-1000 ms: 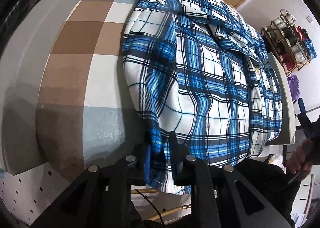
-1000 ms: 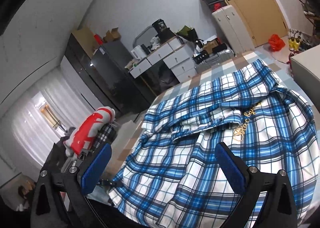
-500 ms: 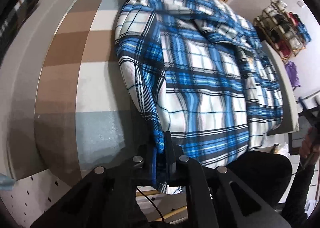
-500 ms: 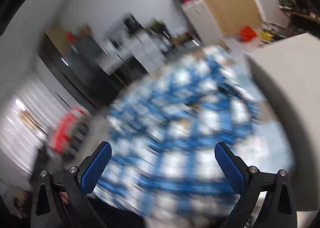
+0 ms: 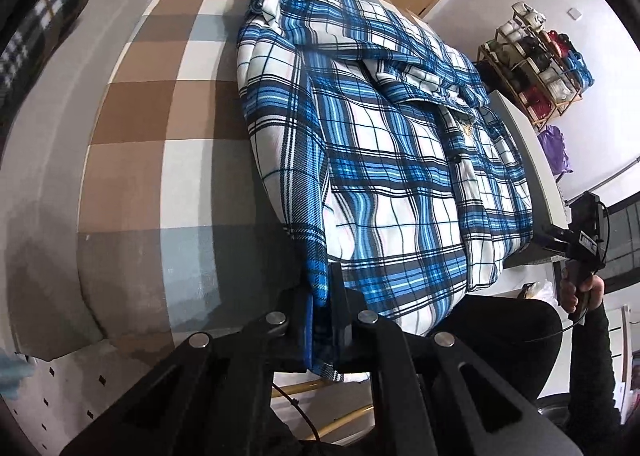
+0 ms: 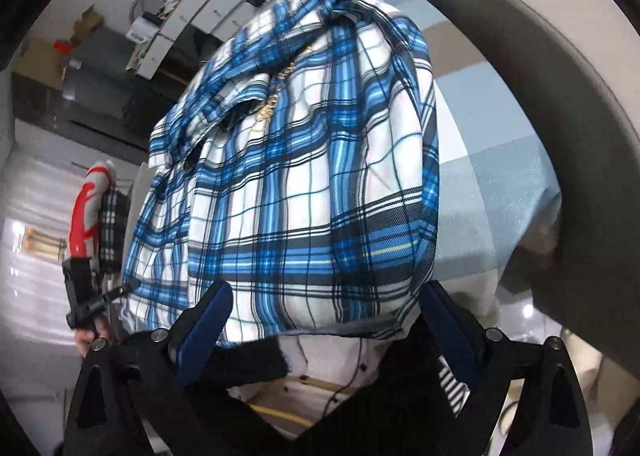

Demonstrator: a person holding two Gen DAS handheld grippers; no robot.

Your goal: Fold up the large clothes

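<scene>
A large blue-and-white plaid shirt (image 5: 384, 159) lies spread on a bed covered in brown, white and grey-blue checks (image 5: 160, 115). My left gripper (image 5: 320, 292) is shut on the shirt's near left hem, with fabric pinched between its pads. In the right wrist view the same shirt (image 6: 300, 183) fills the middle. My right gripper (image 6: 324, 316) stands wide at the near right hem; its jaws are closing, the hem lies between them and the pads do not press it. The right gripper (image 5: 552, 236) also shows at the bed's right edge, held by a hand.
A grey cushion (image 6: 520, 75) lies along the right side of the bed, and a grey panel (image 5: 52, 115) along the left. A shelf of shoes (image 5: 536, 67) stands by the far wall. White drawers (image 6: 192, 3) and a red-and-white toy (image 6: 86, 215) sit beyond the bed.
My left gripper closed fully on the shirt's hem. The right gripper swung down from facing the room to the shirt's near right edge, and its jaws narrowed a little.
</scene>
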